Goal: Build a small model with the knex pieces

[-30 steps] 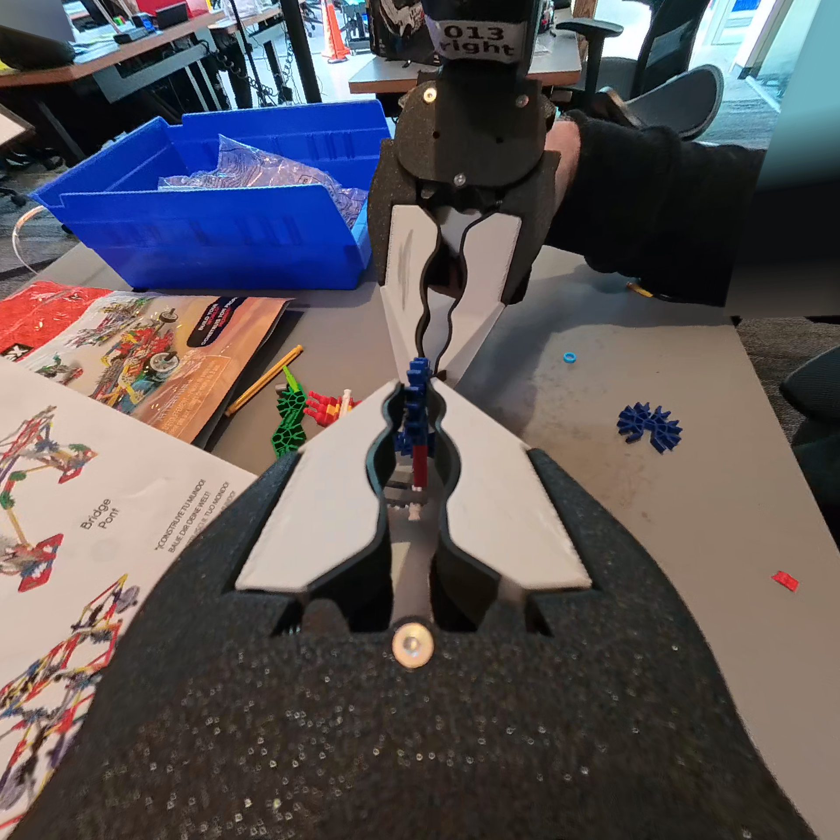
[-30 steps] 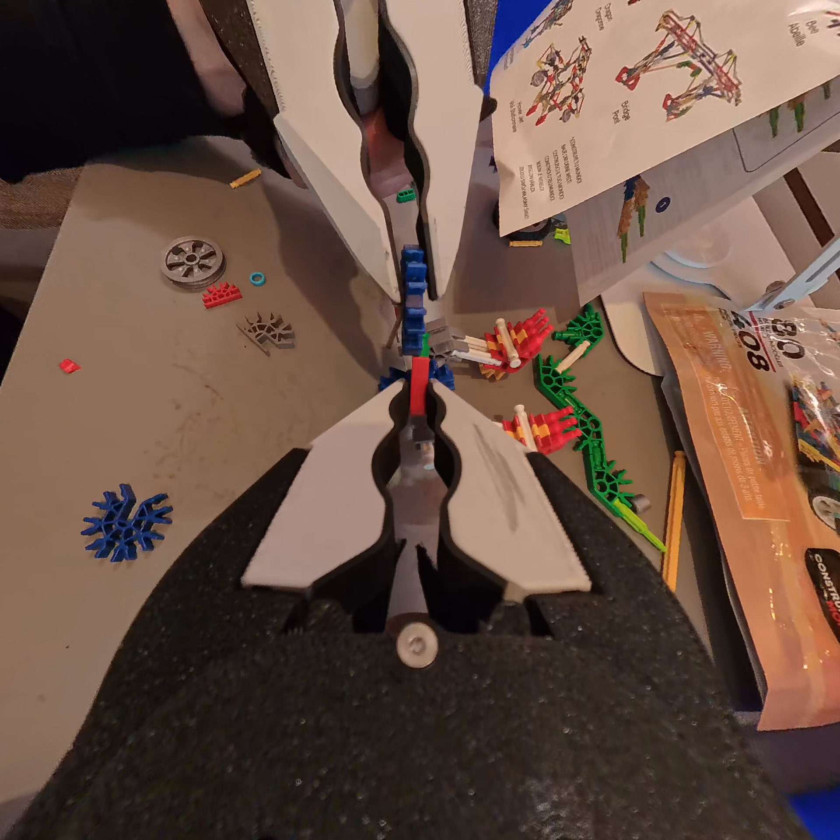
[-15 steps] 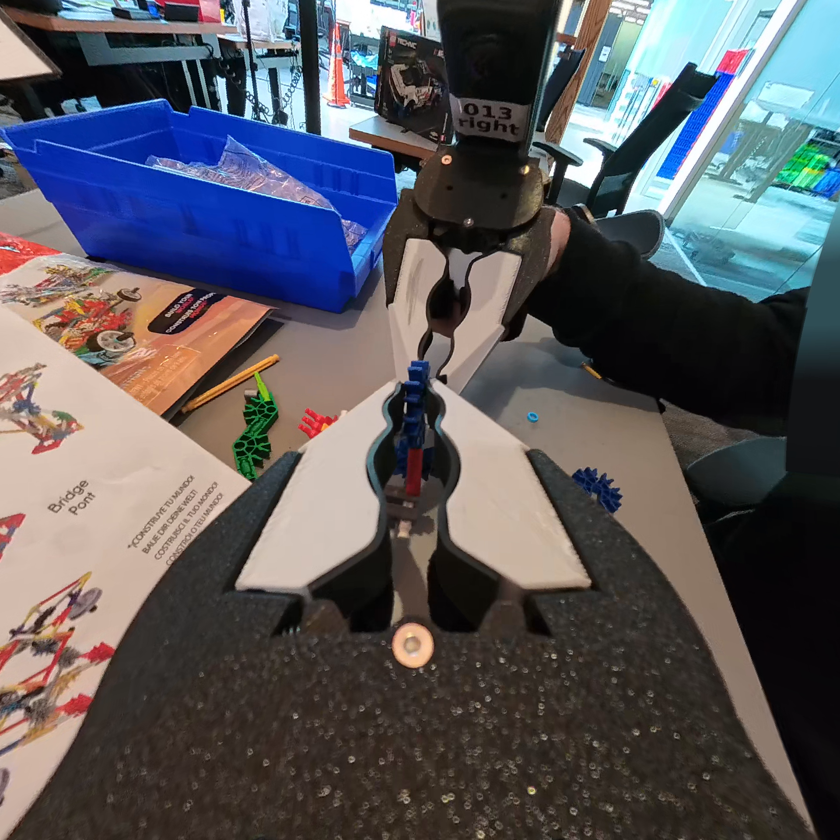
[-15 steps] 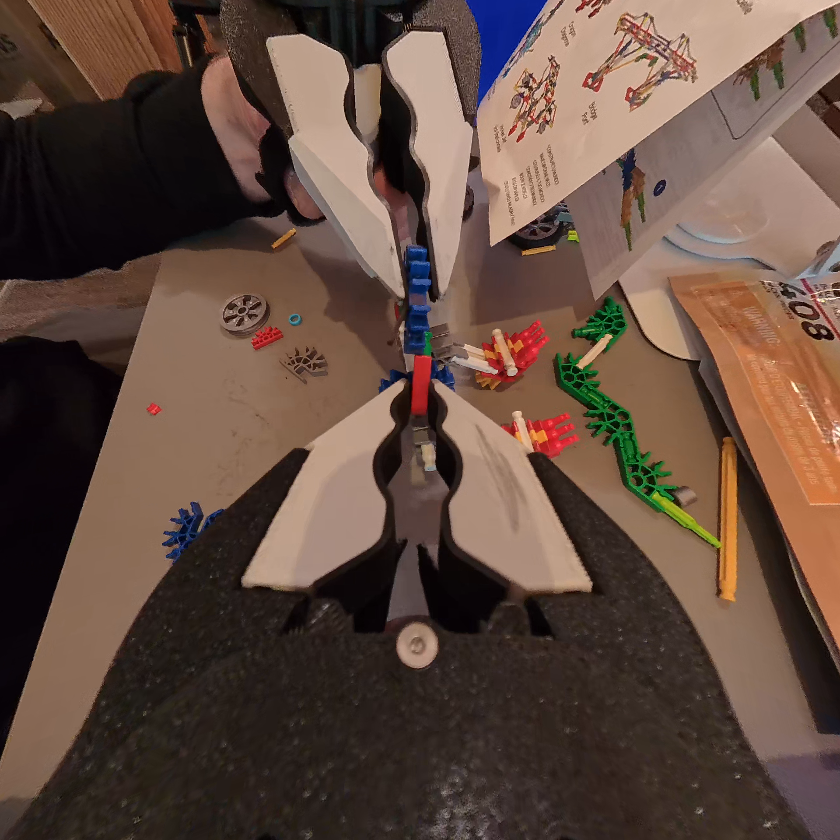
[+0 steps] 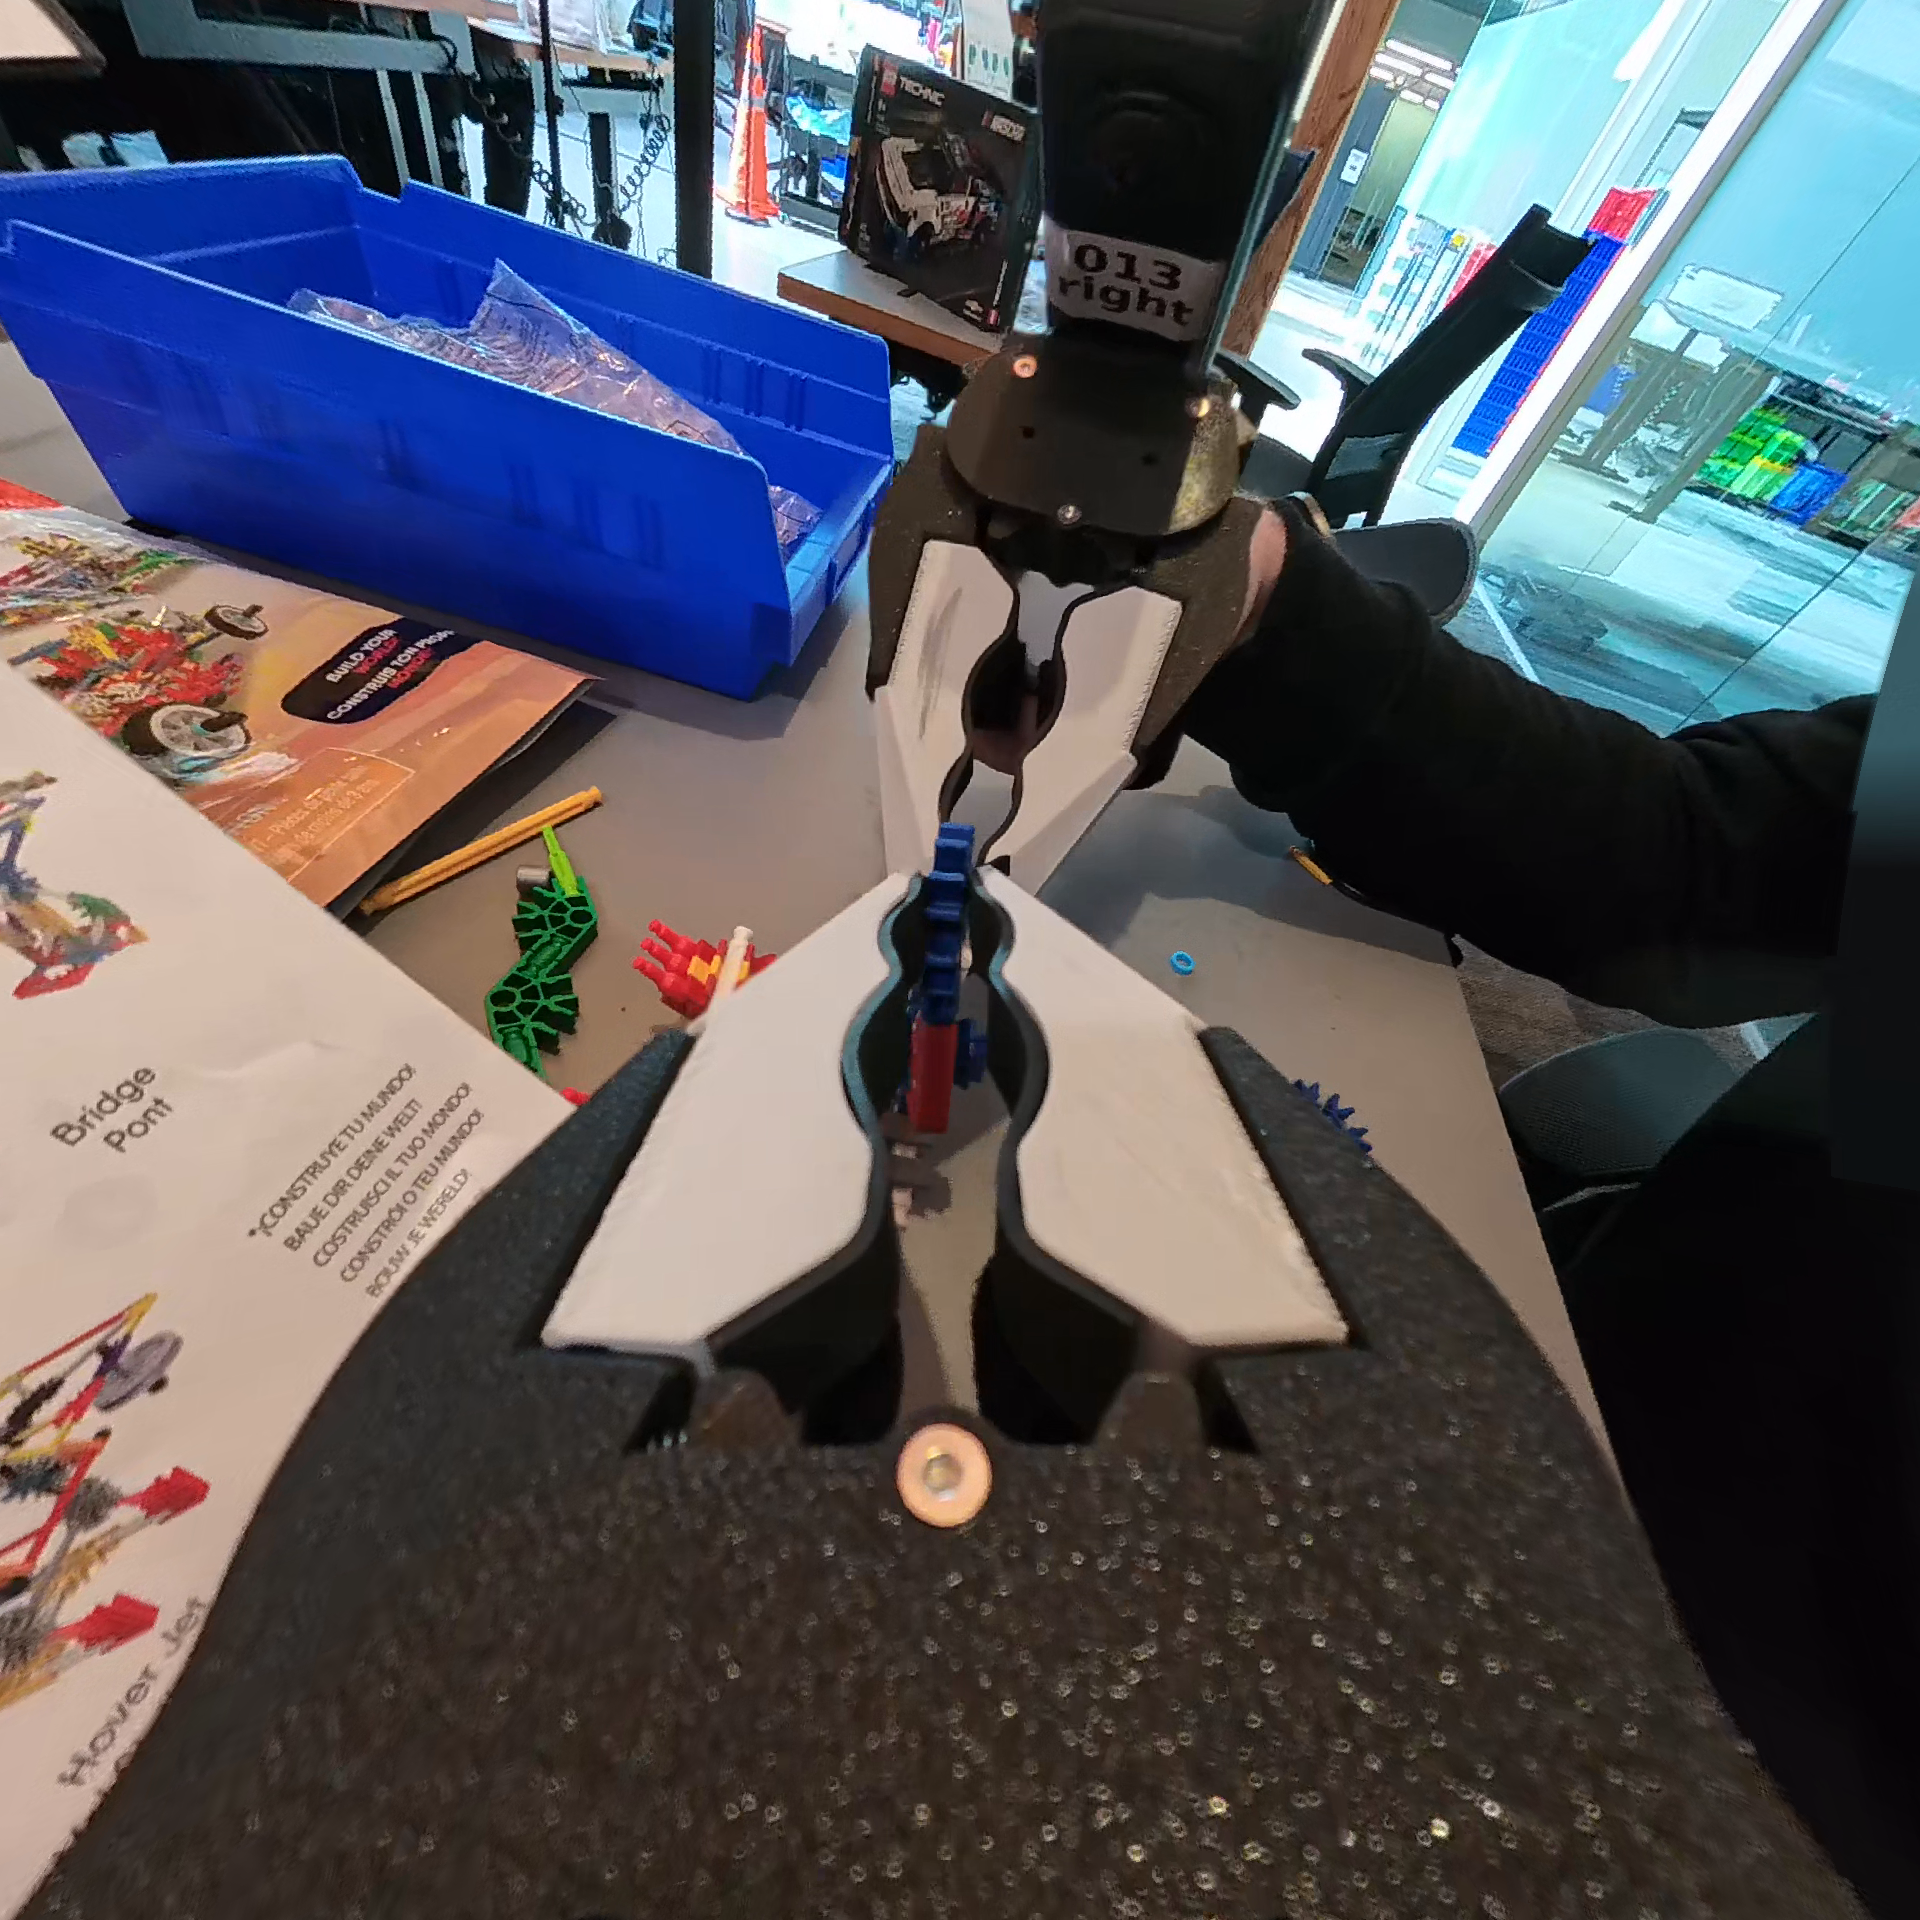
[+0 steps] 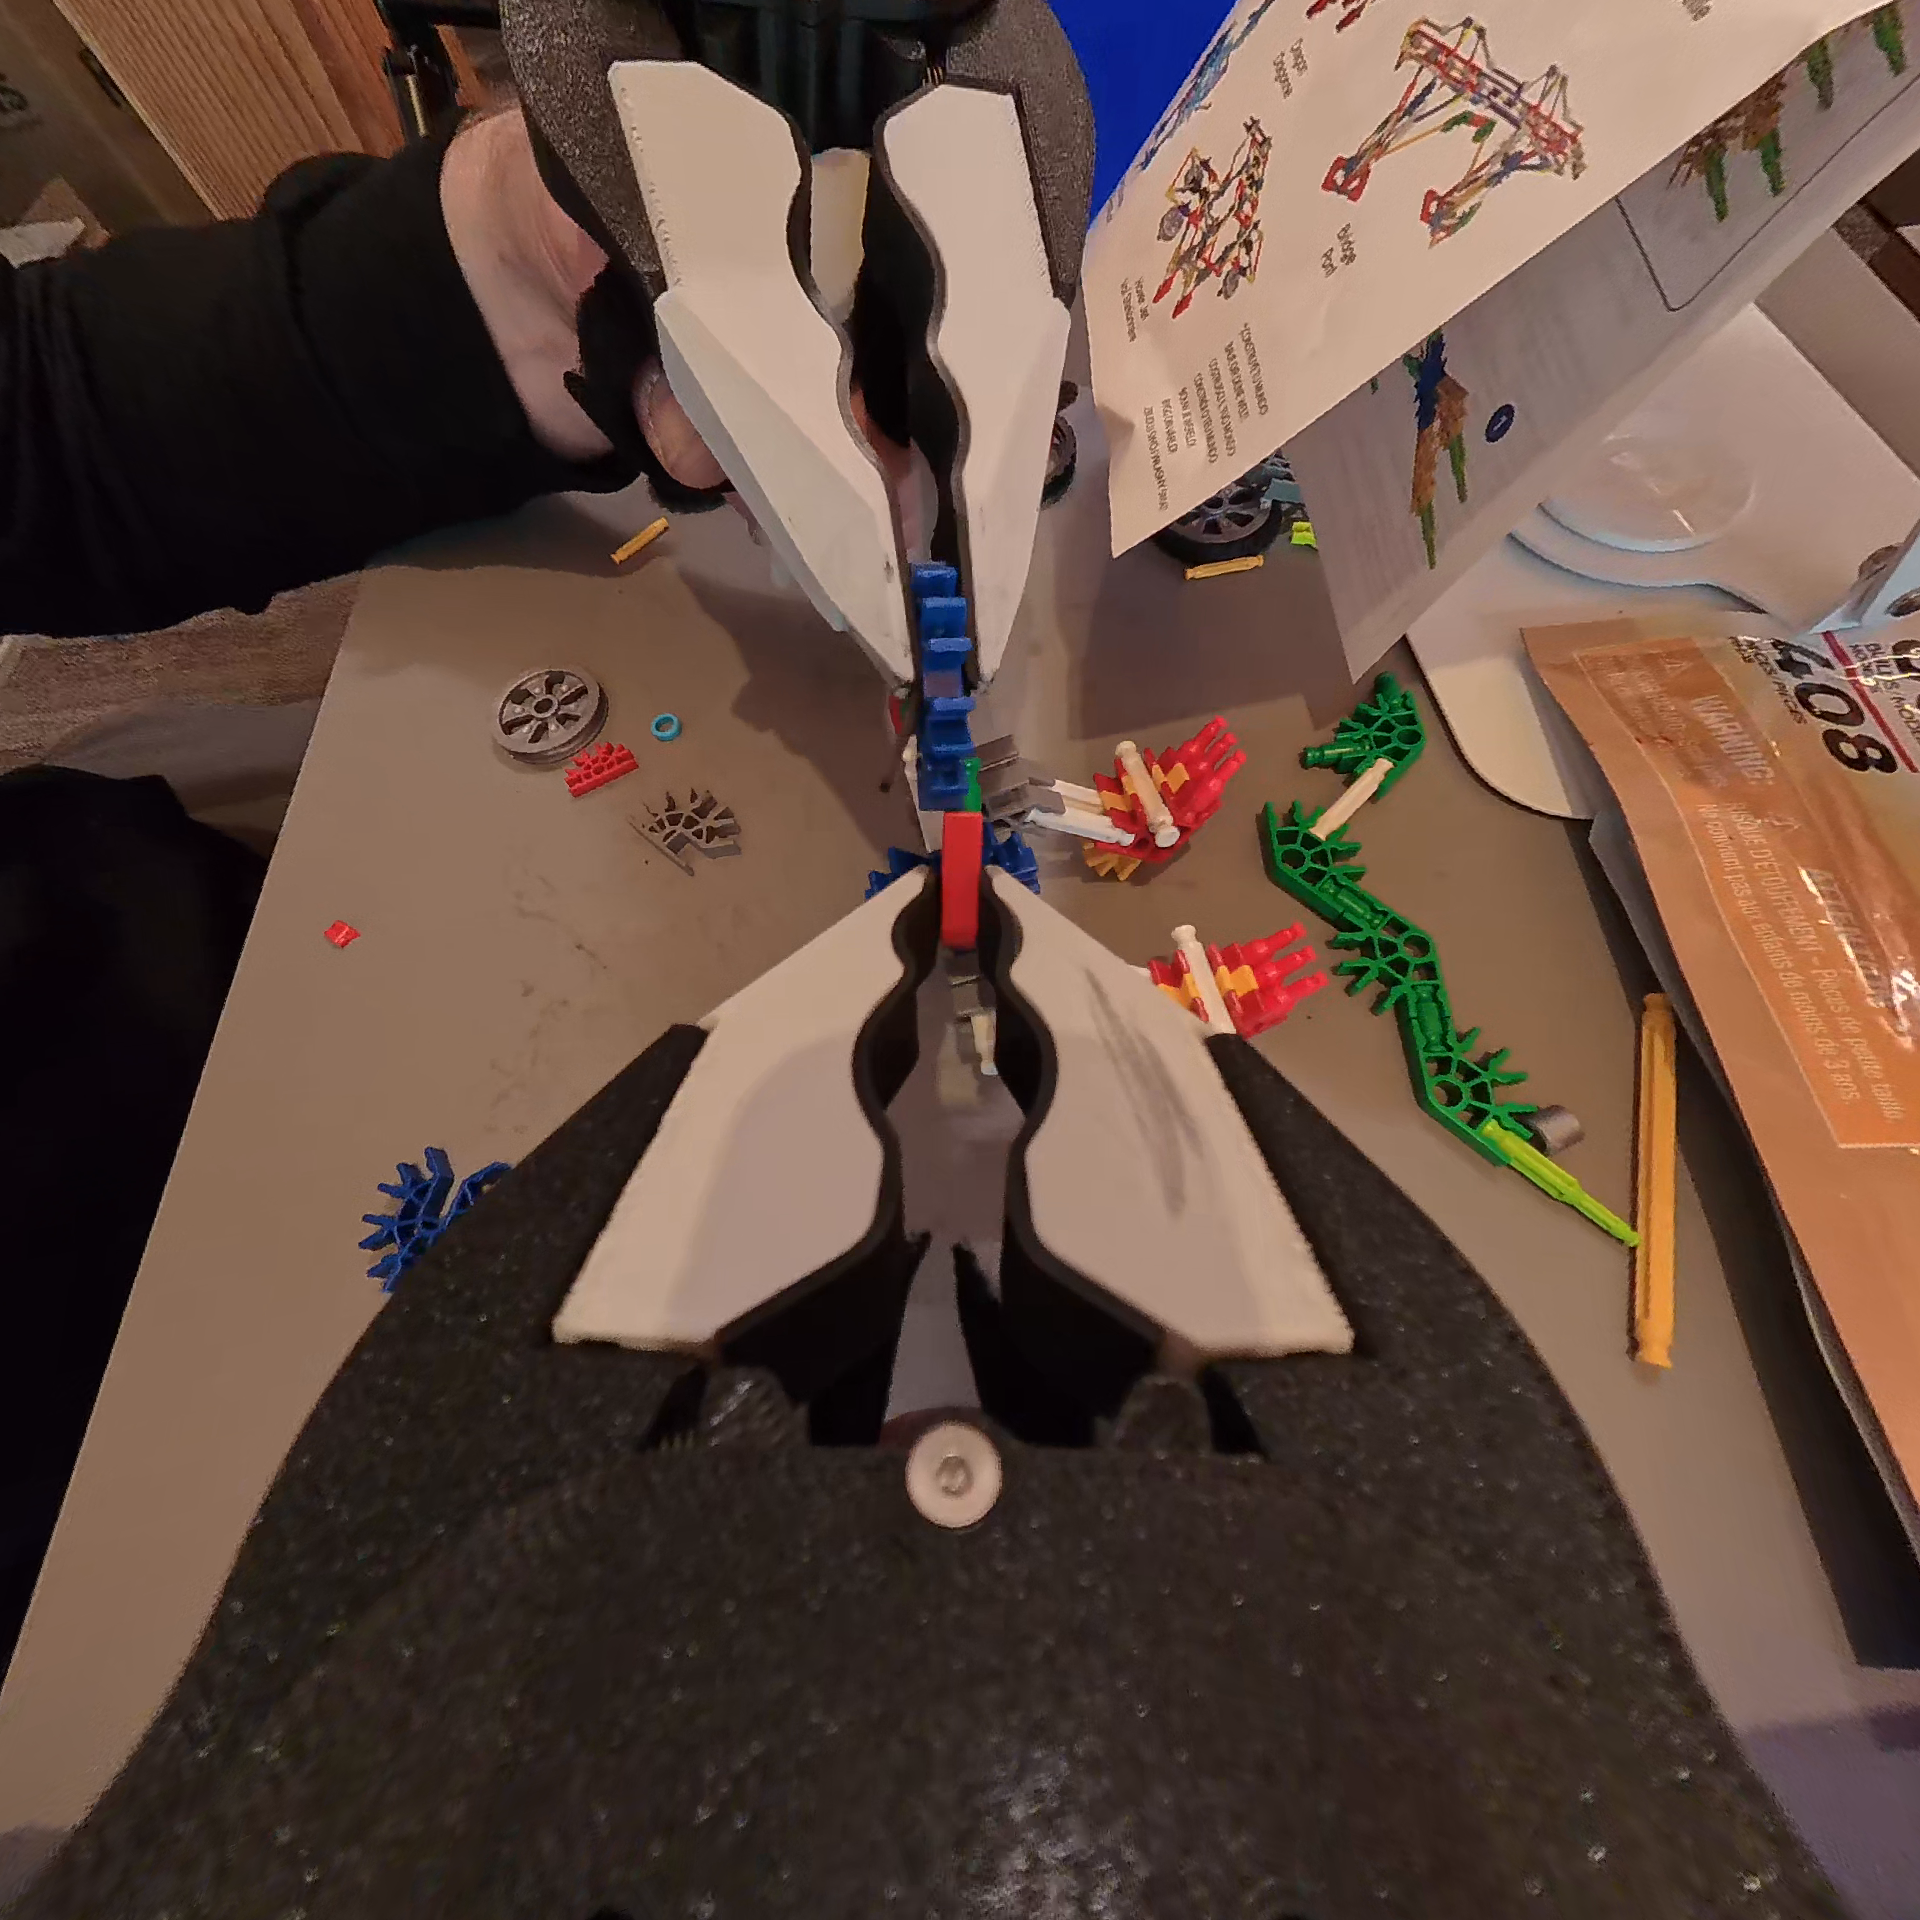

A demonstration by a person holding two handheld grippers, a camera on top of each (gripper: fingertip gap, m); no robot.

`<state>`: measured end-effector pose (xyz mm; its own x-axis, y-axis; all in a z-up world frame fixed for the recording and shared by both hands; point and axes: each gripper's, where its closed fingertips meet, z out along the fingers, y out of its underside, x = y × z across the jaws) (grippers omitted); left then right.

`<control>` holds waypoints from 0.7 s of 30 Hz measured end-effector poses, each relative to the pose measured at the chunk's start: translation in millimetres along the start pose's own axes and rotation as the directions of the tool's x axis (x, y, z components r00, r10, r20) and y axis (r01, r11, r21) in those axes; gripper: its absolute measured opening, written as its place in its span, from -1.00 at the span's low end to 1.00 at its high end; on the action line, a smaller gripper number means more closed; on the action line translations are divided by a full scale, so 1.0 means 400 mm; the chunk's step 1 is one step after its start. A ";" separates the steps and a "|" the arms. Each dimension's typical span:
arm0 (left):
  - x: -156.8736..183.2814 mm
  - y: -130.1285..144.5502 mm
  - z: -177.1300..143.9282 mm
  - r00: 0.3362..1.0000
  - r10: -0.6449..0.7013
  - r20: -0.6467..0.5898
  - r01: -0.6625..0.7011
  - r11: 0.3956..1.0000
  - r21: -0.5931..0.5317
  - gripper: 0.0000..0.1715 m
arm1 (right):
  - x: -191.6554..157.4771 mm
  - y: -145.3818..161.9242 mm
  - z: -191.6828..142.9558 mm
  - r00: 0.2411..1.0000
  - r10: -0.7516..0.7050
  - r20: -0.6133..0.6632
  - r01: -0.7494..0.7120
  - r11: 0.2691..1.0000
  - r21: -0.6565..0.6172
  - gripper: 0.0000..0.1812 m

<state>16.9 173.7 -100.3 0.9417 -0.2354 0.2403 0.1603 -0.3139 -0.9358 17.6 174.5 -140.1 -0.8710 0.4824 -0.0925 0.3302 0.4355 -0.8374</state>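
Here, label by label:

Left gripper [image 5: 948,883]: jaws closed on the blue connector [image 5: 943,925], a toothed edge-on piece held above the bench [image 5: 1247,1018]; in the right wrist view it shows farther off [image 6: 940,665], a hand [image 6: 520,270] in a dark sleeve behind it.

Right gripper [image 6: 958,883]: jaws closed on the red piece [image 6: 961,878], which stands upright and meets the lower end of the blue connector [image 6: 943,707]; in the left wrist view this gripper [image 5: 961,847] points tip to tip at the left one.

Red piece, left wrist view [image 5: 928,1075]: seen in the gap between the left jaws, below the blue connector; a grey and white part hangs under it.

Joined parts: blue connector and red piece touch, both lifted off the bench, between the two grippers.

On the bench under them: red and yellow clusters [image 6: 1242,977] with white rods, a green chain [image 6: 1392,966] of connectors, a yellow rod [image 6: 1654,1184], a grey wheel [image 6: 549,715], a small red connector [image 6: 601,771], a grey connector [image 6: 691,826], a loose blue snowflake connector [image 6: 416,1210].

Left side: instruction sheet [image 5: 208,1195], an orange printed bag [image 5: 343,717], and a blue bin [image 5: 436,436] holding clear plastic bags.
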 end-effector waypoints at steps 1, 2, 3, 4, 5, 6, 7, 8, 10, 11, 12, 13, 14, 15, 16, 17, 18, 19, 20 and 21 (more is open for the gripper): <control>-0.001 0.000 0.000 1.000 -0.005 0.000 0.005 1.000 0.001 -0.96 | 0.001 0.000 0.000 1.000 -0.004 -0.005 0.004 1.000 -0.002 -0.94; -0.002 0.000 0.000 1.000 -0.012 -0.001 0.012 1.000 0.003 -0.96 | 0.002 0.000 0.000 1.000 -0.006 -0.008 0.006 1.000 -0.003 -0.94; -0.002 -0.001 0.000 1.000 -0.022 -0.005 0.022 1.000 0.005 -0.96 | 0.001 0.000 0.000 1.000 -0.009 -0.008 0.009 1.000 -0.004 -0.94; -0.002 -0.001 0.000 1.000 -0.030 -0.009 0.030 1.000 0.007 -0.96 | 0.001 0.000 0.000 1.000 -0.014 -0.010 0.014 1.000 -0.004 -0.94; -0.003 -0.001 0.000 0.999 -0.035 -0.008 0.035 0.999 0.009 -0.96 | 0.002 0.000 0.000 1.000 -0.015 -0.013 0.015 1.000 -0.005 -0.94; -0.005 -0.001 0.000 0.999 -0.043 -0.007 0.043 0.999 0.010 -0.96 | 0.003 0.000 0.000 1.000 -0.013 -0.014 0.013 1.000 -0.005 -0.94; -0.006 -0.002 0.000 0.999 -0.048 -0.006 0.048 0.999 0.013 -0.96 | 0.003 -0.001 0.000 1.000 -0.013 -0.014 0.013 1.000 -0.004 -0.94; -0.008 -0.004 0.000 0.999 -0.049 -0.002 0.049 0.999 0.019 -0.96 | 0.003 -0.002 -0.001 1.000 -0.009 -0.014 0.009 1.000 -0.001 -0.94; -0.008 -0.007 0.000 0.999 -0.049 0.002 0.049 0.998 0.027 -0.96 | 0.004 -0.004 -0.003 1.000 -0.001 -0.010 0.001 1.000 0.005 -0.94; -0.008 -0.008 0.000 0.999 -0.051 0.000 0.051 0.998 0.029 -0.96 | 0.003 -0.005 -0.003 1.000 -0.003 -0.009 0.003 1.000 0.007 -0.94; -0.007 -0.009 0.000 0.999 -0.052 -0.001 0.052 0.998 0.032 -0.96 | 0.004 -0.006 -0.004 1.000 -0.005 -0.011 0.005 1.000 0.009 -0.94; -0.008 -0.011 0.000 0.998 -0.055 0.001 0.055 0.998 0.034 -0.97 | 0.006 -0.006 -0.004 1.000 -0.008 -0.018 0.008 1.000 0.009 -0.94; -0.009 -0.010 0.000 0.999 -0.054 0.003 0.054 0.998 0.032 -0.97 | 0.009 -0.006 -0.003 0.999 -0.013 -0.029 0.013 1.000 0.006 -0.93; -0.010 -0.010 0.001 0.998 -0.054 0.006 0.054 0.998 0.030 -0.97 | 0.011 -0.005 -0.002 0.999 -0.022 -0.039 0.022 1.000 0.000 -0.92; -0.010 -0.009 0.001 0.999 -0.053 0.007 0.053 0.998 0.028 -0.97 | 0.012 -0.004 -0.001 0.998 -0.035 -0.048 0.034 0.999 -0.005 -0.91; -0.009 -0.008 0.002 0.999 -0.053 0.004 0.053 0.998 0.026 -0.97 | 0.013 -0.005 -0.001 0.997 -0.046 -0.056 0.046 0.999 -0.004 -0.90; -0.009 -0.008 0.003 0.999 -0.054 0.003 0.054 0.998 0.026 -0.98 | 0.013 -0.008 -0.001 0.997 -0.052 -0.062 0.053 0.999 0.001 -0.88; -0.008 -0.008 0.004 0.998 -0.056 0.001 0.056 0.998 0.027 -0.98 | 0.013 -0.011 -0.001 0.996 -0.062 -0.065 0.062 0.998 0.006 -0.88; -0.007 -0.008 0.006 0.998 -0.058 -0.002 0.058 0.998 0.026 -0.98 | 0.013 -0.013 0.000 0.994 -0.079 -0.072 0.080 0.997 0.009 -0.88; -0.007 -0.009 0.008 0.998 -0.063 -0.003 0.063 0.998 0.028 -0.98 | 0.013 -0.014 0.000 0.992 -0.096 -0.079 0.097 0.995 0.010 -0.88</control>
<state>14.6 178.3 -98.4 0.9288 -0.2182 0.2996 0.2275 -0.3026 -0.9256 11.3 174.4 -135.9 -0.8672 0.4969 0.0313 0.2401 0.4726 -0.8479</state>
